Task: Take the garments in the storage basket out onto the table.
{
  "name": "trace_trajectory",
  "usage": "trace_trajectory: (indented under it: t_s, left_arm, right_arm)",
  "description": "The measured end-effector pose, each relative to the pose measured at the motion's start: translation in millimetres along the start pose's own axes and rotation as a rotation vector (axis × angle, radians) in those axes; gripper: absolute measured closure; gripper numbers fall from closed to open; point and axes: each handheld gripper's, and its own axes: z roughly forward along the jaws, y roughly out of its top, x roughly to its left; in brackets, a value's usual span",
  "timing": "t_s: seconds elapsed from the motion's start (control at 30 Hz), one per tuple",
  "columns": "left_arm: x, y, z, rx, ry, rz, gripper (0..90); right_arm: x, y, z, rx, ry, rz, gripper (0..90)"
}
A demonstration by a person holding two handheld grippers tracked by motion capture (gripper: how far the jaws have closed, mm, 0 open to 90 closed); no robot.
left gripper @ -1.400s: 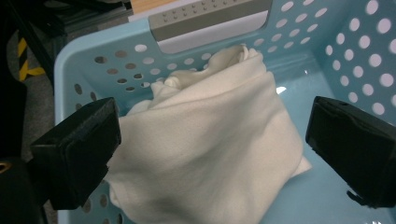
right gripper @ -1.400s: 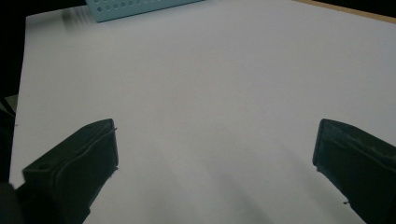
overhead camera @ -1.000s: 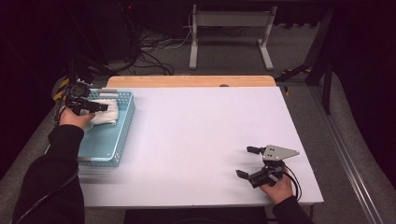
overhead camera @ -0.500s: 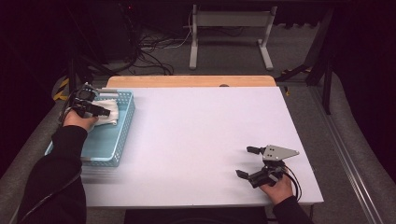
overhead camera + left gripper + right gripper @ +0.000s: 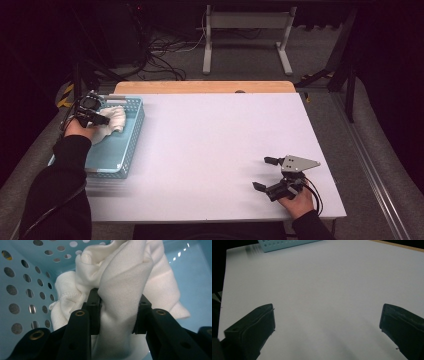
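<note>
Start nearest you, at your right gripper (image 5: 266, 173): it rests low on the white table (image 5: 215, 150) at about 4 o'clock from the table's middle, its jaws spread wide over bare surface, nothing between them. In the right gripper view the blue basket (image 5: 287, 245) sits far off at roughly 11 o'clock, well apart from this hand.

So the coming move belongs to your left hand (image 5: 80, 129). Your left forearm comes up the left edge of the table and over the near part of the basket (image 5: 131, 145), the wrist tipped down into it. Your left gripper (image 5: 117, 312) has just been closing, and a fold of the white cloth (image 5: 125, 277) now stands pinched between the pads. The cloth lies crumpled in the far end of the basket, up against the perforated wall at 9 to 11 o'clock in the left gripper view. Its gathered ridge runs straight away from the jaws toward 12 o'clock, with loose fabric hanging to either side.

Judging from this, the lift should go up and clear of the basket rim; the trailing edges could drag on the wall.
</note>
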Motion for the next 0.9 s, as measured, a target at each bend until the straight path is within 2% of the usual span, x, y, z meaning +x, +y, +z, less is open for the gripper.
trace_trajectory:
  t_s: [0.13,0.57,0.67,0.9]
  left_arm:
    - [0.1,-0.1,-2.3,-0.014,0.003,0.001,68.4]
    - [6.9,-6.7,-13.9,-0.087,-0.038,-0.051,69.3]
    - [9.9,-8.5,-21.0,-0.126,-0.066,-0.073,69.8]
    - [14.2,-12.9,-41.6,-0.217,-0.099,-0.102,69.9]
  right_arm:
    - [-0.1,0.0,0.0,0.000,-0.001,0.000,0.8]
    - [0.2,0.0,0.2,0.001,-0.004,-0.002,0.8]
    - [0.3,0.0,0.2,0.001,-0.004,-0.002,0.8]
    - [0.3,0.0,0.2,0.001,-0.004,-0.003,0.8]
